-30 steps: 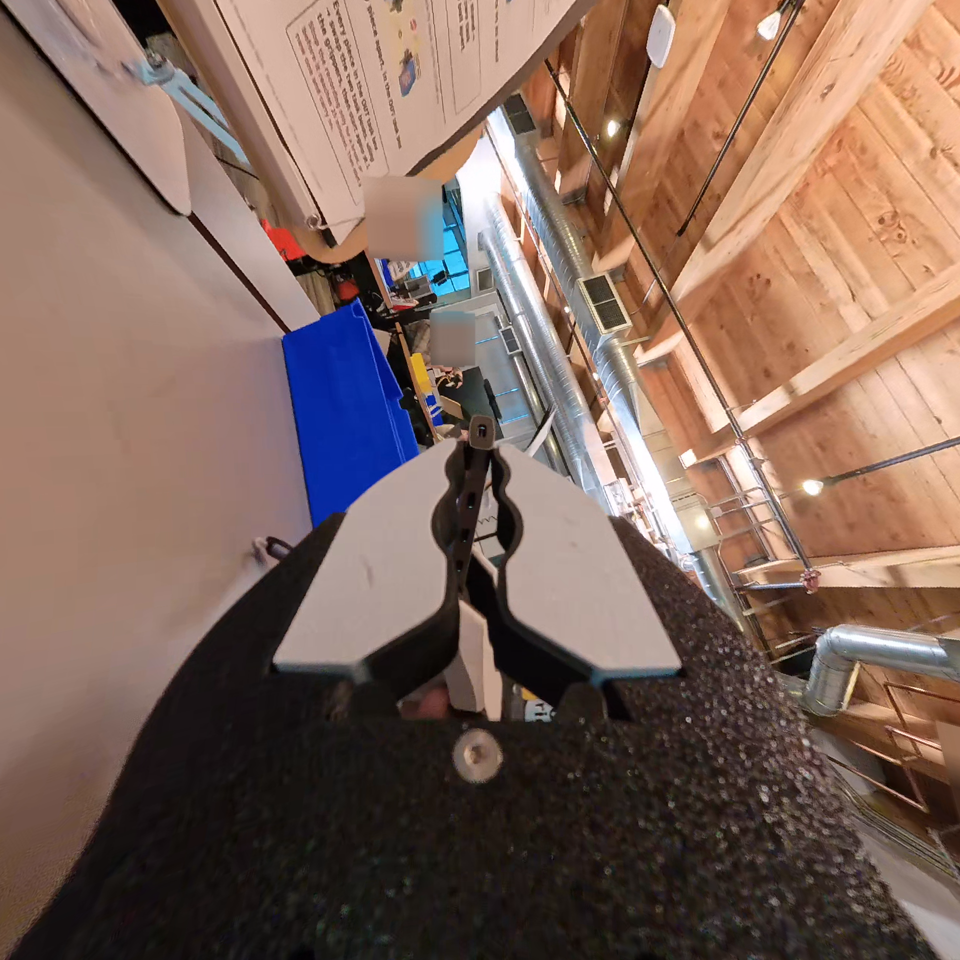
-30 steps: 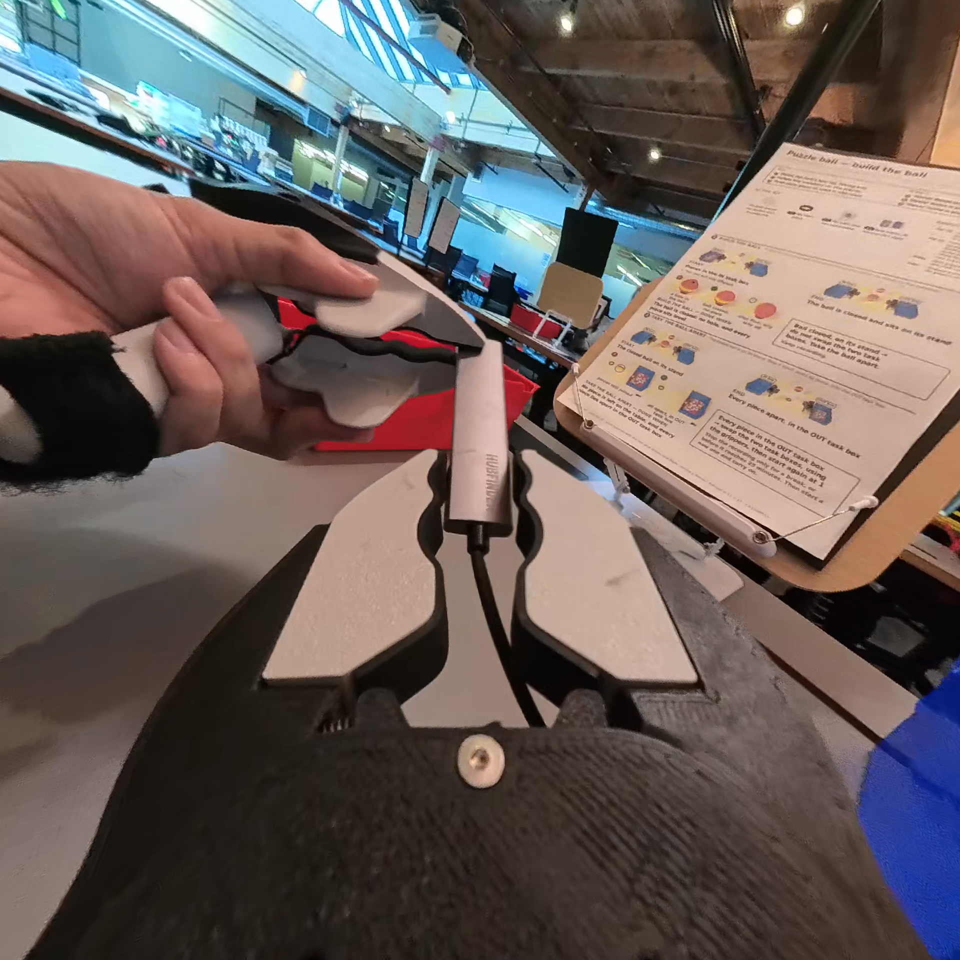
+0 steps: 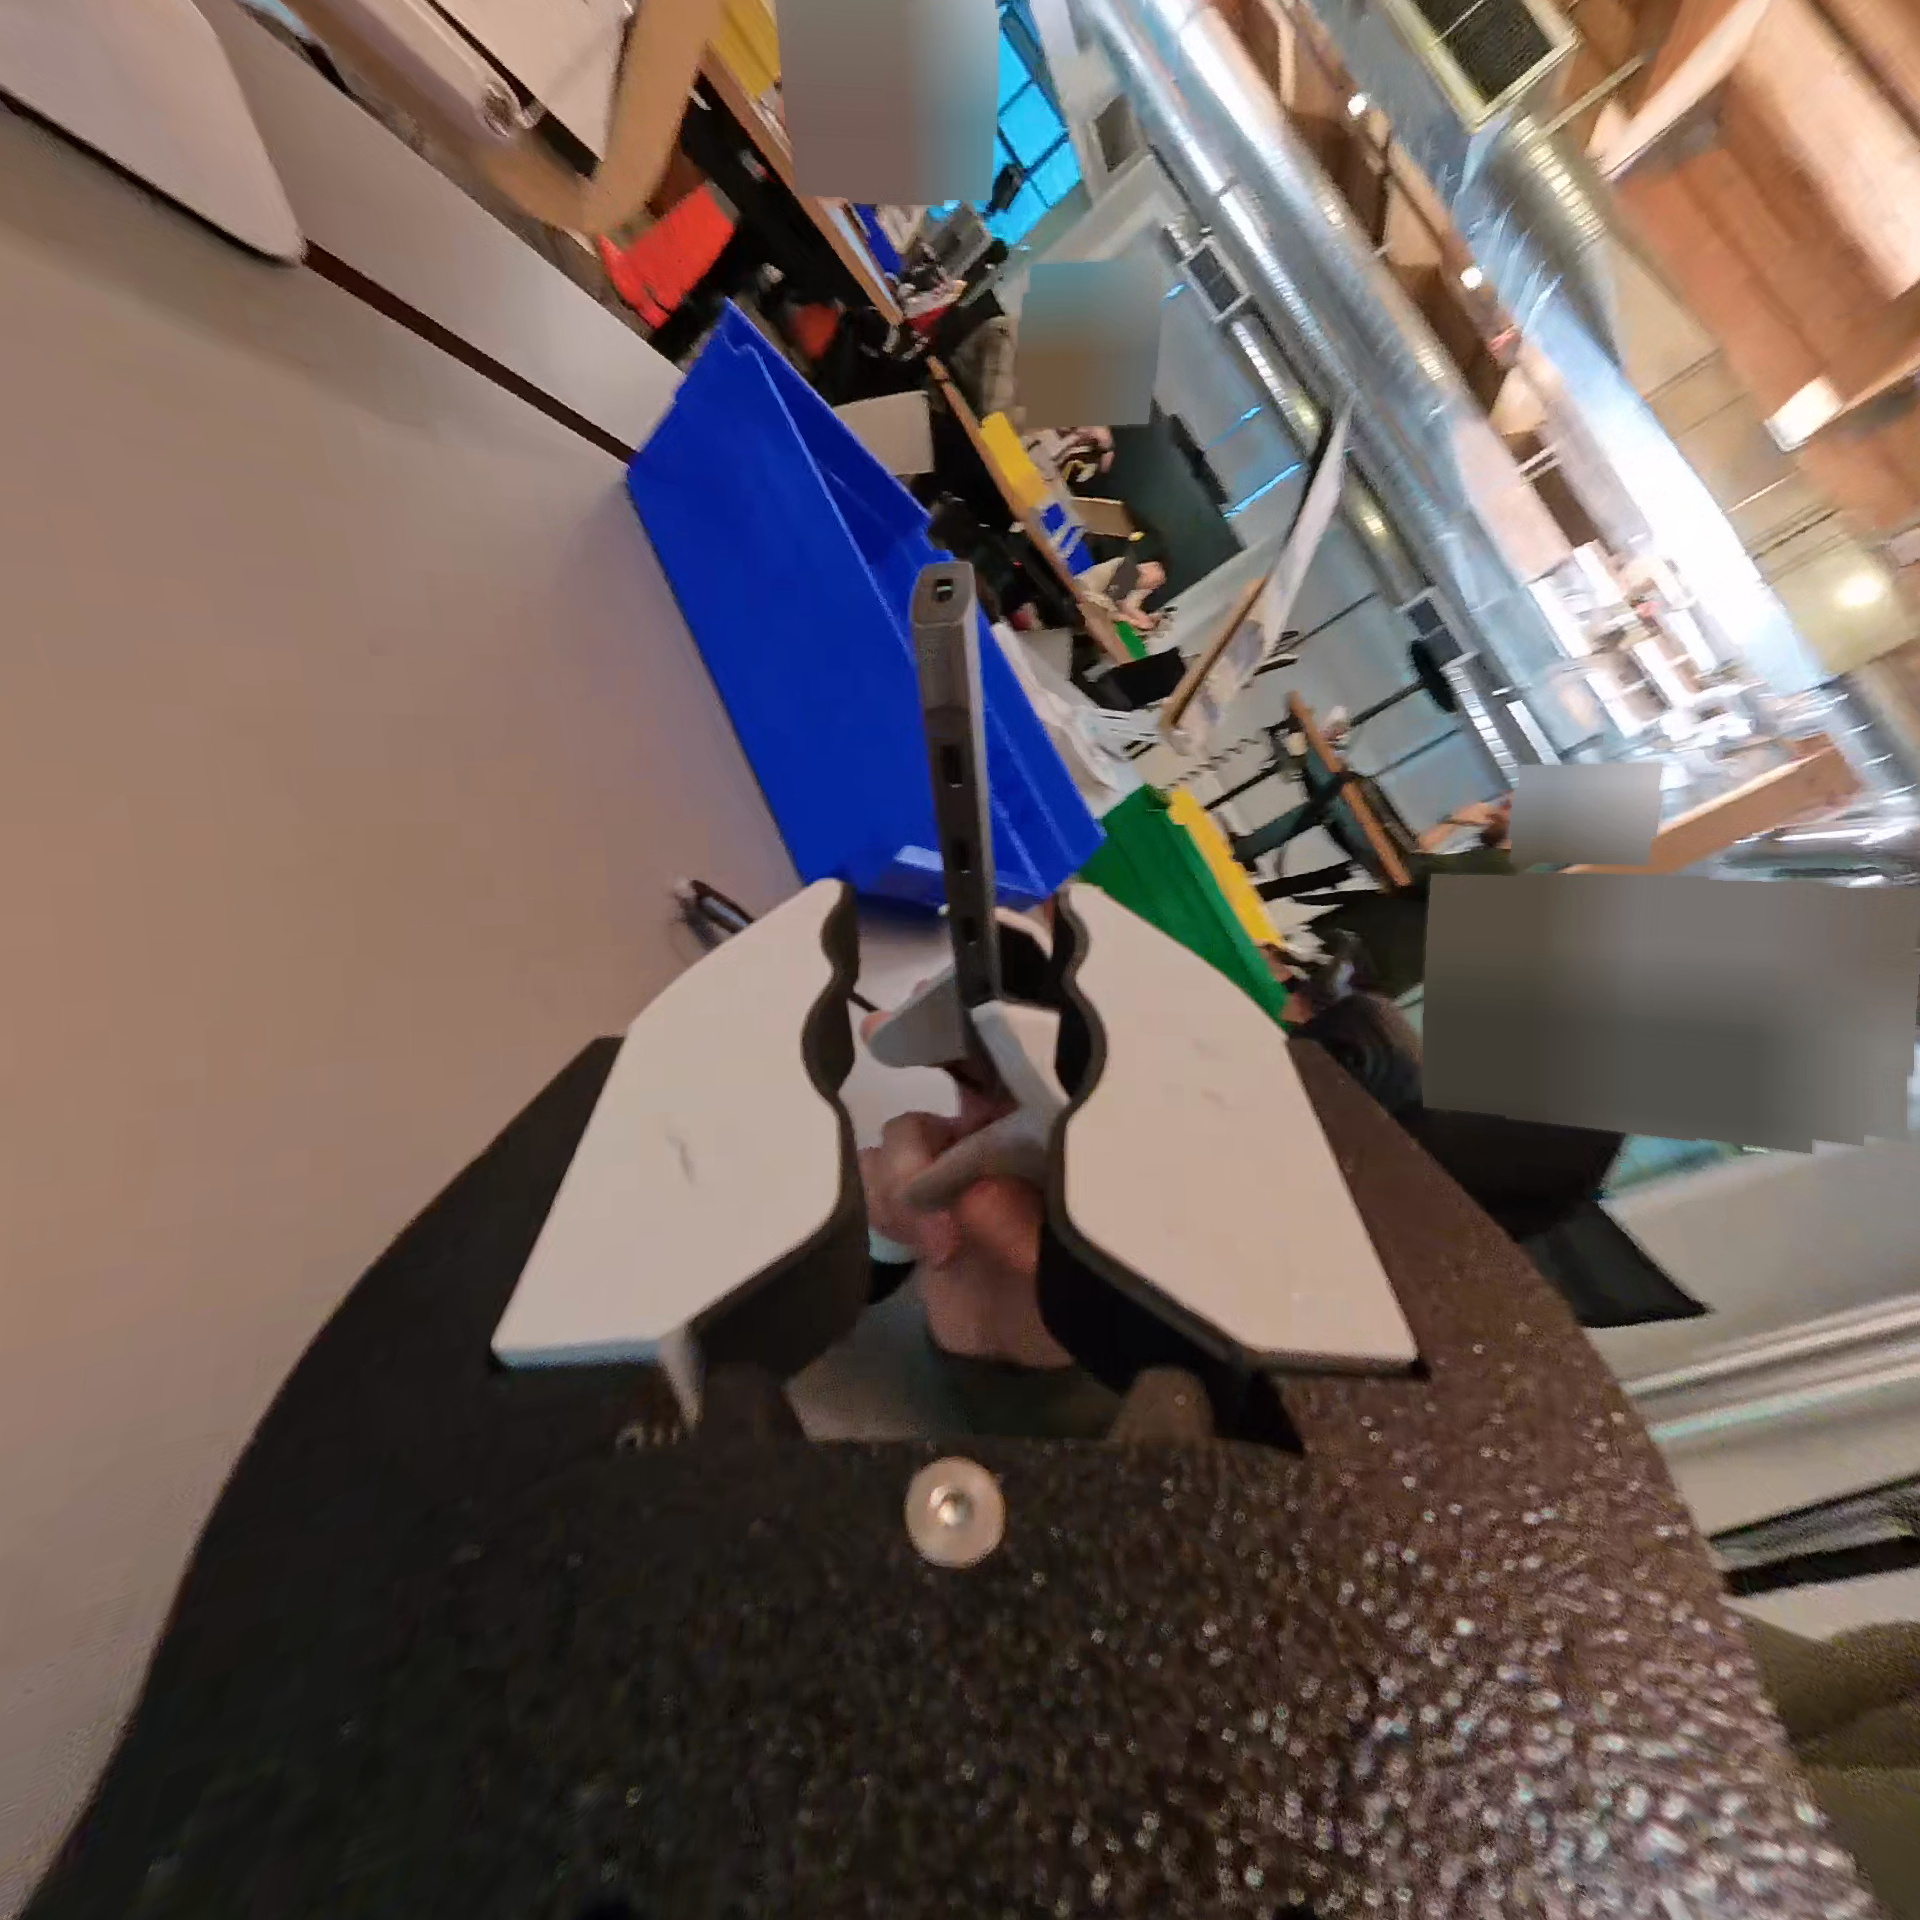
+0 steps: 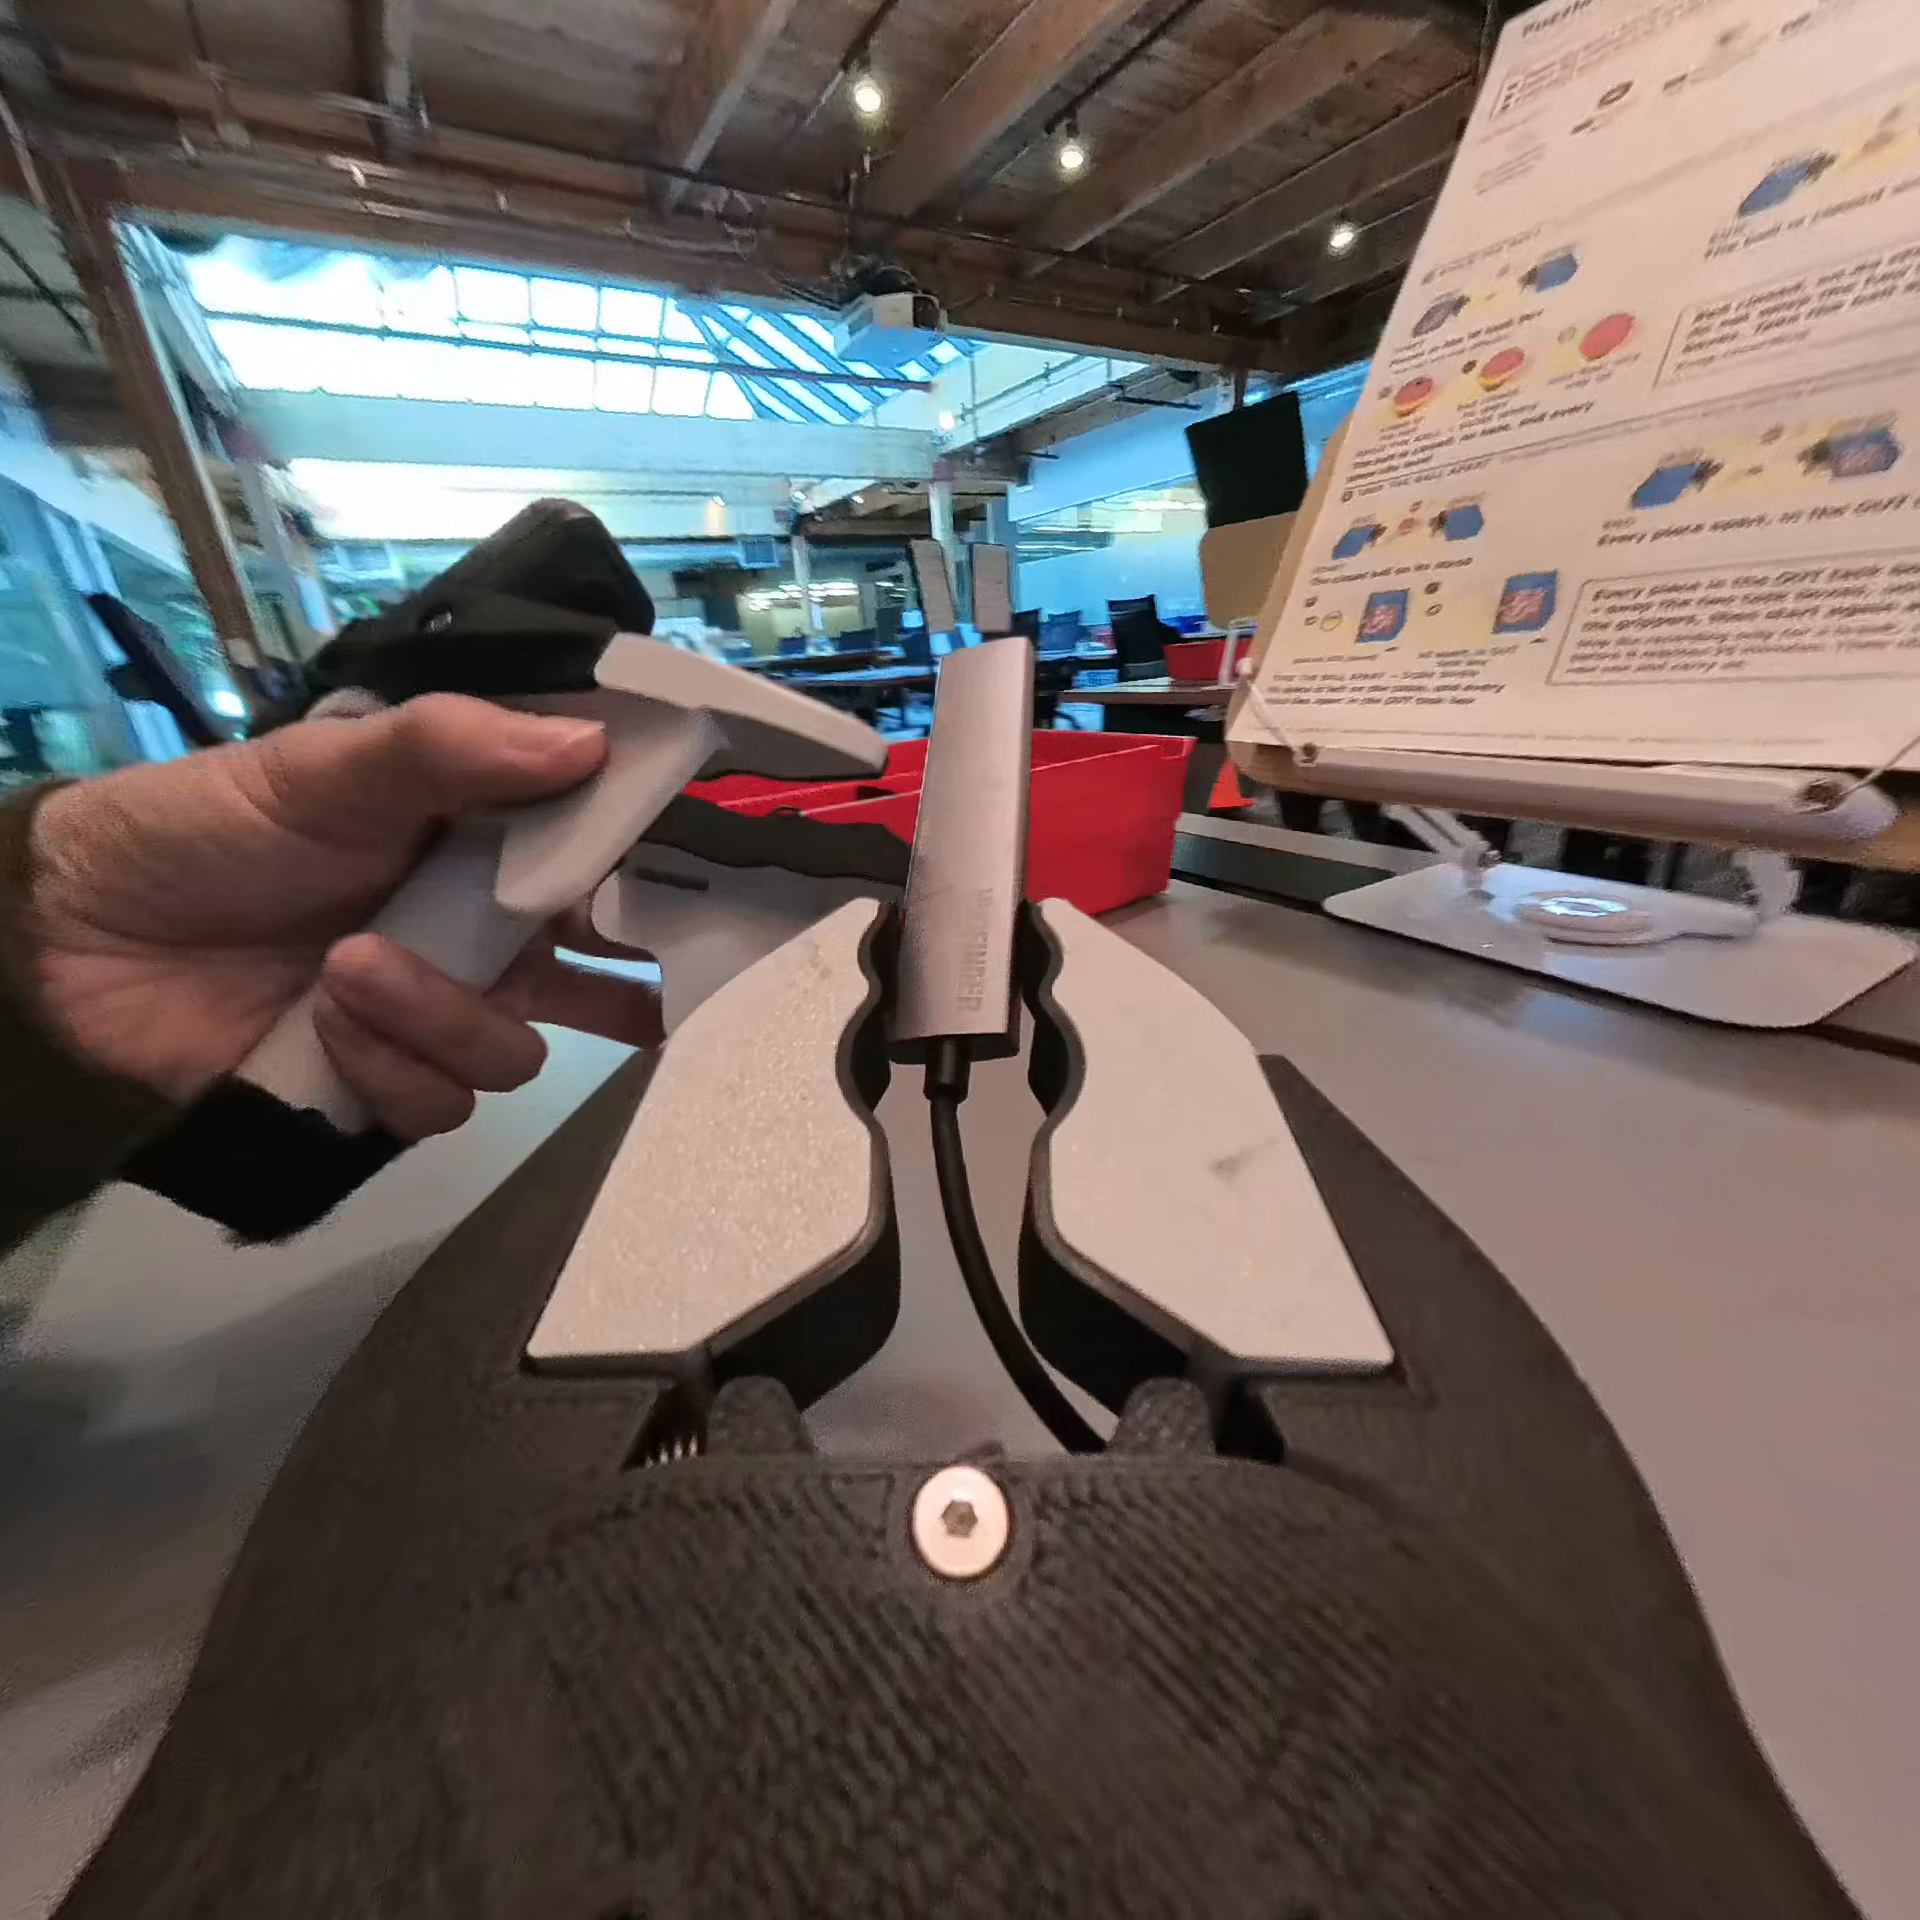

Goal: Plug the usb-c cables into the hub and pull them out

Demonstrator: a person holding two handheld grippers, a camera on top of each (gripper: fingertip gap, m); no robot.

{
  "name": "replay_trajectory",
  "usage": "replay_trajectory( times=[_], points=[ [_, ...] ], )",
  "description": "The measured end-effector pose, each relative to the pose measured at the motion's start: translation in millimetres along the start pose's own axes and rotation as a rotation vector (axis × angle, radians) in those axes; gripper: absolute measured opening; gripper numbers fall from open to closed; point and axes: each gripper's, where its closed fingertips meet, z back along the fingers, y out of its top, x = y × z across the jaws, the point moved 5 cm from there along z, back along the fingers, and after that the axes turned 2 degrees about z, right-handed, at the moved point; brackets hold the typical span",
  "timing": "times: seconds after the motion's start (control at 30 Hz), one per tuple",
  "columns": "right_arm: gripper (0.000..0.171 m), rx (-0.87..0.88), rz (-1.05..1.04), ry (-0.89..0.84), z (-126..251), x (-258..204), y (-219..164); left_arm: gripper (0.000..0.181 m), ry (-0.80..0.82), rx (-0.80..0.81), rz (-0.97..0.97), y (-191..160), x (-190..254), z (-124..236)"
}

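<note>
Right gripper [image 4: 956, 935] clamps hub [image 4: 971, 821]; left gripper [image 3: 956, 925] spread beside it

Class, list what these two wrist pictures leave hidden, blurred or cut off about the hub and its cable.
- Right wrist view: the black cable runs behind the right gripper body; its far end is hidden.
- Right wrist view: the hub shows only its broad face, so its ports stay unseen.
- Left wrist view: the hub's lower end is covered by the right gripper's fingers.
</note>
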Motion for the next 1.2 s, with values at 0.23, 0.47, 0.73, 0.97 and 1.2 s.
replay_trajectory(
  times=[0.23,0.47,0.73,0.97,1.2],
  points=[
    [0.023,-0.025,0.191,-0.066,-1,-12,-2,0.010,-0.121,-0.032,0.152,-7,-2,-10],
    [0.023,0.050,0.354,-0.078,4,-17,1,0.009,-0.235,-0.038,0.401,-14,-7,-9],
    [0.031,0.064,0.391,-0.086,7,-17,1,0.009,-0.285,-0.081,0.495,-18,-15,-8],
    [0.023,0.042,0.352,-0.073,5,-18,0,0.009,-0.284,-0.087,0.503,-14,-13,-11],
    [0.033,0.020,0.372,-0.094,4,-19,-1,0.009,-0.255,-0.055,0.473,-2,-9,-12]
  ],
)
